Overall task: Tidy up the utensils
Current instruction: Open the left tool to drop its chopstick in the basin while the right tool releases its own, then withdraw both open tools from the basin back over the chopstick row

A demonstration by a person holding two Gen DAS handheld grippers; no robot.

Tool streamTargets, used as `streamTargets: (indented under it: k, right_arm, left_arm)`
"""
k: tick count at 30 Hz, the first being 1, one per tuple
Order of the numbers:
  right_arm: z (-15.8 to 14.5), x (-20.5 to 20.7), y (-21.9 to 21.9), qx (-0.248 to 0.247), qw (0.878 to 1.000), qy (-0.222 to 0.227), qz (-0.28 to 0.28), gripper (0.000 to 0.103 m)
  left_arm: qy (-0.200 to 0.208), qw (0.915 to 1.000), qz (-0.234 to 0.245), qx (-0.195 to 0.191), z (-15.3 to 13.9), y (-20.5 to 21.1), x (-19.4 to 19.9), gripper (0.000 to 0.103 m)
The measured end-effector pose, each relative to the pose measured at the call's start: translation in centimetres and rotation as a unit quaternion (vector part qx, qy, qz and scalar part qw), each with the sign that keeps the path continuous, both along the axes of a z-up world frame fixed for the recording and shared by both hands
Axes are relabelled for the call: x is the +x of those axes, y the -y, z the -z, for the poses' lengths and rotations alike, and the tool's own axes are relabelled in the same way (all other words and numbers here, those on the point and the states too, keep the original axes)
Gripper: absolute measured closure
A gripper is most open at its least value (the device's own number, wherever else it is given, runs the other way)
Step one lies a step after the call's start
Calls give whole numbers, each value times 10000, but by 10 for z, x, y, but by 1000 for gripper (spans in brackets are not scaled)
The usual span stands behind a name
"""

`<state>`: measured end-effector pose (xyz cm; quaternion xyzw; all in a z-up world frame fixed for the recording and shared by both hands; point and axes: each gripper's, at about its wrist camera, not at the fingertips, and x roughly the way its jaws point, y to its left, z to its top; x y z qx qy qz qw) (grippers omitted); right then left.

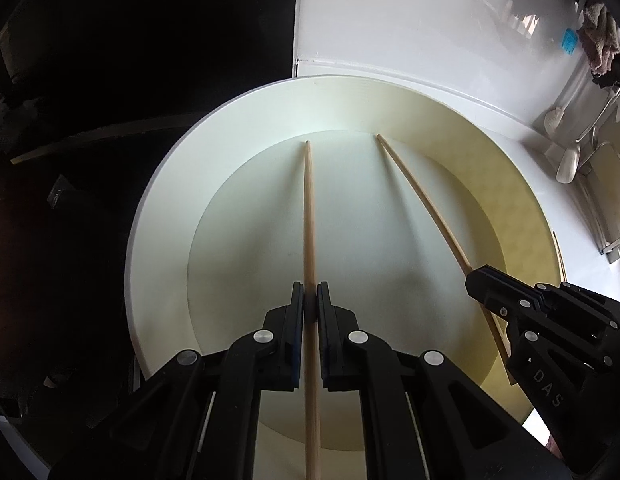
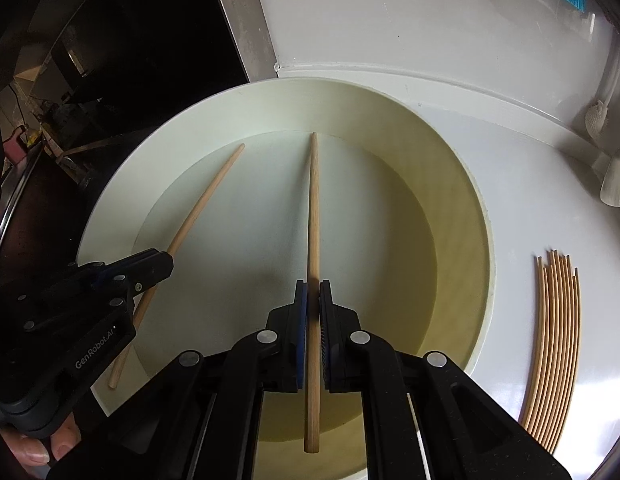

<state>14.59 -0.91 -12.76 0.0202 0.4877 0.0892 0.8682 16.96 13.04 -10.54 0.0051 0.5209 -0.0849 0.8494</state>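
Two pale wooden chopsticks, slim and tapered: left gripper (image 1: 310, 300) clenched on the left chopstick (image 1: 308, 216), right gripper (image 2: 313, 298) clenched on the right chopstick (image 2: 313, 208), both tips down inside the cream round basin (image 2: 461, 184). Only the right wrist cam shows the bundle of spare chopsticks (image 2: 557, 344) on the white counter (image 2: 529, 184), right of the basin, & fingertips (image 2: 34, 450) under the left gripper.

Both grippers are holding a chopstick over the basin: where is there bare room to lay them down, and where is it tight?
The basin floor is bare beneath both chopsticks. White counter lies open between the basin rim and the chopstick bundle, and behind the basin. Tight: the right edge, with brush and spoon, and between the left gripper and right gripper.
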Motion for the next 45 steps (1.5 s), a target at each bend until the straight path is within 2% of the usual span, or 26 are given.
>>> streamTargets:
  k: [5,12,16,17,18,21,23,25,26,31,33,41,43,45]
  right_arm:
    - [11,6,0,7,9997,-217,55,97]
    - [16,4,-4,-125,9995,-302,22,97]
    - [14,5,-5,-258,9994,-211,20,95]
    - [12,4,-5,-271,9995,-182,24,93]
    - [10,3,-4,-283,9995,-154,30,93]
    - [1,0,-1,-299,9995,-62,41,91]
    - [-6,-7,3,-280,9996,6,45,82]
    - [-11,-12,5,-244,9996,97,58,77]
    - [-14,-16,7,-229,9996,134,62,77]
    - [-27,-37,14,-176,9996,225,76,77]
    - [-31,-44,19,-165,9995,234,108,74]
    - [-52,-81,51,-184,9985,428,298,59]
    - [-54,-88,61,-180,9981,450,381,59]
    - [-55,-93,72,-159,9976,462,491,53]
  left_arm:
    - [-122,9999,97,26,9,1,6,95]
    - [-331,9994,137,-15,18,-2,11,93]
    - [-264,9996,98,38,13,-4,8,82]
    - [-235,9997,85,33,11,-5,7,77]
    - [-205,9998,65,30,9,-6,7,65]
    - [-35,10000,46,73,-2,-10,3,56]
    - [59,10000,22,71,-9,-14,-1,56]
    - [139,9999,-32,70,-17,-20,-4,48]
    - [195,9998,-68,72,-21,-23,-7,41]
    - [376,9992,-122,105,-36,-24,-22,38]
    - [412,9990,-125,81,-42,-22,-28,33]
    - [445,9988,-217,-51,-58,-8,-53,26]
    - [484,9986,-193,-22,-60,0,-59,24]
    - [515,9986,-149,17,-63,10,-65,18]
